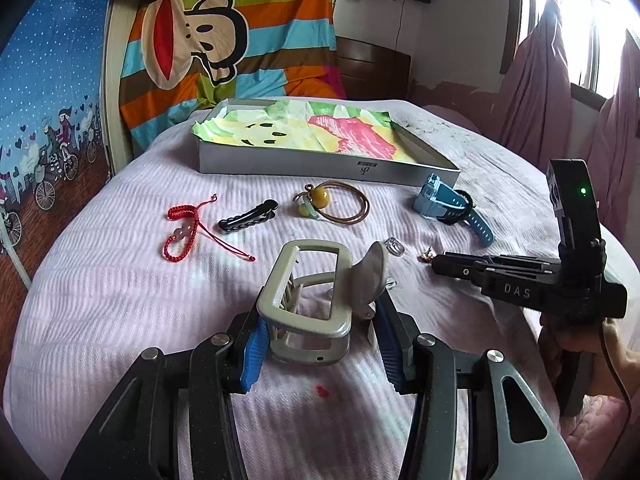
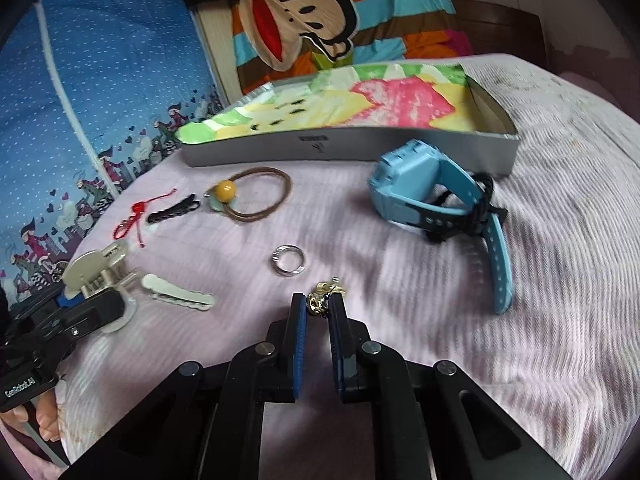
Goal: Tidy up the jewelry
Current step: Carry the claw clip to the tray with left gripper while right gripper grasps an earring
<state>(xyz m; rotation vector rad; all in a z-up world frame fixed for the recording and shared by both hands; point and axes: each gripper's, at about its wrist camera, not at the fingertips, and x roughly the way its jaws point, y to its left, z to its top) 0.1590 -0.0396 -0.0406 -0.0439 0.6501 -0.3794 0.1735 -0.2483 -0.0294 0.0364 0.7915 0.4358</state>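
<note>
On a bed (image 1: pixel 120 280) covered in a pale pink ribbed spread, the left tongs (image 1: pixel 320 336) at lower centre of the left wrist view are clenched on a grey claw hair clip (image 1: pixel 308 300), their blue pads pressing its sides. At the right of that frame the right tongs (image 1: pixel 438 266) reach in level with the spread, their tips at a small gold earring (image 1: pixel 425 256); in the right wrist view the earring (image 2: pixel 322 298) sits between the nearly closed blue pads at lower centre, though whether they actually pinch it cannot be told. A clear ring (image 2: pixel 287 261) lies just above the earring, at mid-frame. A blue watch (image 2: pixel 440 208) with a curled strap rests at the right, close to the front wall of a shallow grey box (image 2: pixel 360 152) lined with painted paper, which lies across the upper middle. A brown hair tie with a yellow bead (image 2: pixel 248 196) lies left of centre, and beyond it a black hair clip (image 2: pixel 174 208) and a red braided bracelet (image 2: pixel 130 224) sit toward the left edge. A white scalloped clip (image 2: pixel 180 294) lies at lower left, just beside the left tongs (image 2: pixel 86 300).
</note>
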